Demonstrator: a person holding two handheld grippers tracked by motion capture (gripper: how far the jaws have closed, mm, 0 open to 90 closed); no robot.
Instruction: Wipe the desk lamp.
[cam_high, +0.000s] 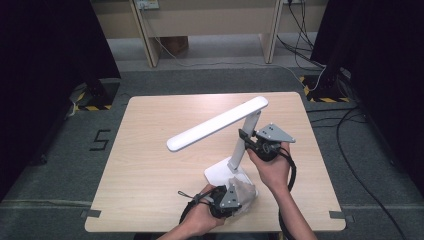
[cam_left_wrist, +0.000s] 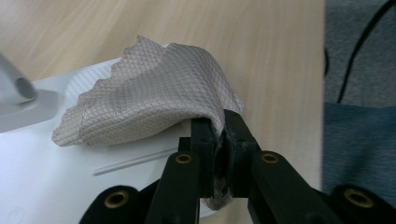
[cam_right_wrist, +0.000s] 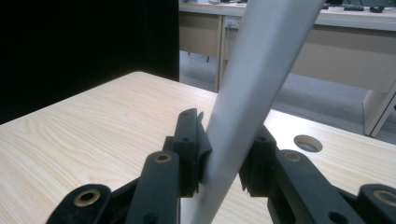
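The white desk lamp (cam_high: 235, 145) stood toward the right half of the table (cam_high: 150, 165), its base (cam_high: 222, 172) near the front edge and its long head (cam_high: 217, 124) slanting up from left to the far right. The right gripper (cam_right_wrist: 222, 163) was clamped on the upright stem (cam_right_wrist: 247, 93), jaws on 2 sides of it, steadying the lamp. The left gripper (cam_left_wrist: 219, 140) was pinched tight on a grey mesh cloth (cam_left_wrist: 149, 93), which draped over the base just in front of the stem. So the left hand was nearer the base, and the surface to wipe lay directly under the cloth
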